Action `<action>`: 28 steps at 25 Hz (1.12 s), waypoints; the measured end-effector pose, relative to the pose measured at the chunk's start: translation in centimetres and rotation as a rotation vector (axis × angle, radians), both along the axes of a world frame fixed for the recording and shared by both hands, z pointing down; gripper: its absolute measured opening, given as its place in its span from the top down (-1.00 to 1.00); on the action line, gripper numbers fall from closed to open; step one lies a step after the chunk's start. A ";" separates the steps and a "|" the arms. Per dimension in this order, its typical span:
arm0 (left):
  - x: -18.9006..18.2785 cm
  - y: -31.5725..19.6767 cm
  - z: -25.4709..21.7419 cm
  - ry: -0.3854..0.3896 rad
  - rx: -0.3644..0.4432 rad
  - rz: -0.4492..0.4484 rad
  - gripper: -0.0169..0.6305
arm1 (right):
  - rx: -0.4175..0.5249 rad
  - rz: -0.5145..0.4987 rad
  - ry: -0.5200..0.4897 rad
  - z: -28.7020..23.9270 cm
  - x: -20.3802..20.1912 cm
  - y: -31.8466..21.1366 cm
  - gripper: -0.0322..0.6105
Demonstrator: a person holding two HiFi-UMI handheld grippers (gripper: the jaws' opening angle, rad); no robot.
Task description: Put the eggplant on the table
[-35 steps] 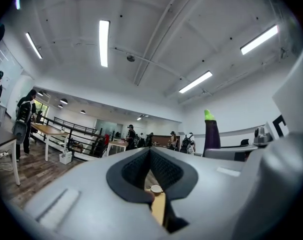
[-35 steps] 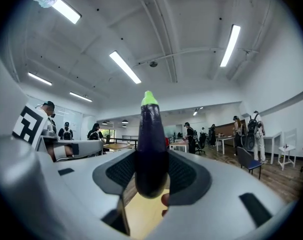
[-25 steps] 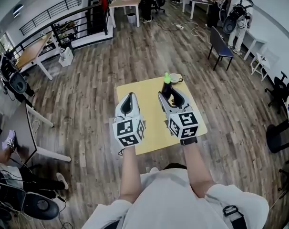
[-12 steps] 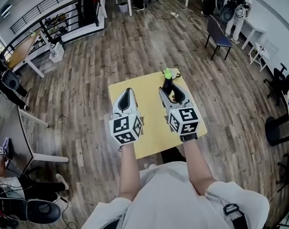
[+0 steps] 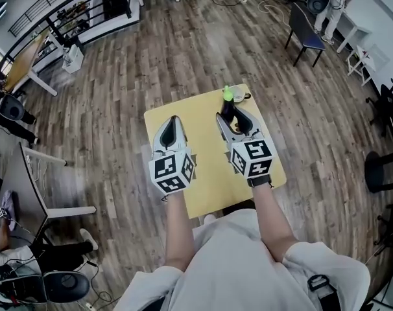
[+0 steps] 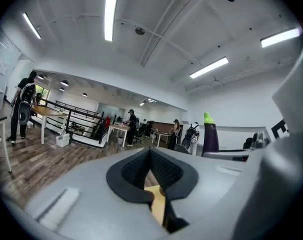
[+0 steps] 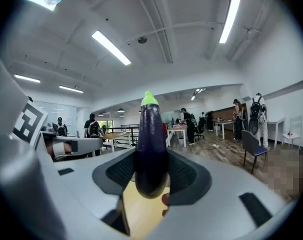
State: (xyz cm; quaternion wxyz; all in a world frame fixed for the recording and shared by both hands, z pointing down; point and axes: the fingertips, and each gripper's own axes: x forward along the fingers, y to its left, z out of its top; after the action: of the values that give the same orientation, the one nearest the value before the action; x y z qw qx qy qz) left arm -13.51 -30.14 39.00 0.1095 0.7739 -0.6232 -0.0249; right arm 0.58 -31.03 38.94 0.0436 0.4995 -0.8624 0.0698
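A dark purple eggplant [image 5: 227, 111] with a green stem stands upright between the pads of my right gripper [image 5: 232, 116], which is shut on it above the far part of the small yellow table [image 5: 203, 173]. In the right gripper view the eggplant [image 7: 150, 149] fills the gap between the jaws of the right gripper [image 7: 151, 180], with the tabletop showing under it. My left gripper [image 5: 172, 124] hovers beside it over the table's left half, shut and holding nothing. The left gripper [image 6: 150, 156] has its pads together in its own view, with the eggplant [image 6: 210, 139] off to the right.
A small pale cup-like object [image 5: 240, 96] sits at the table's far corner, just behind the eggplant. Wood floor surrounds the table. A blue chair [image 5: 305, 28] stands at the far right, desks [image 5: 28, 63] at the far left, and a black stool [image 5: 378, 173] at the right edge.
Both grippers have sunk together toward the tabletop, the eggplant still gripped upright in the right one. Neither gripper's jaws have changed.
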 end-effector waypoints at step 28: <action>0.4 -7.6 17.8 -0.002 -0.321 -0.018 0.92 | -0.400 -0.041 0.042 19.1 -1.9 -7.6 0.28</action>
State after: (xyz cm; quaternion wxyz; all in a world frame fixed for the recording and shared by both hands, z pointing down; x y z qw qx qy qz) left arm -13.09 -37.69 56.81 0.2309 0.7409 -0.6262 0.0745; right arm -1.31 -38.67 58.05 0.1615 0.4645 -0.8403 0.2284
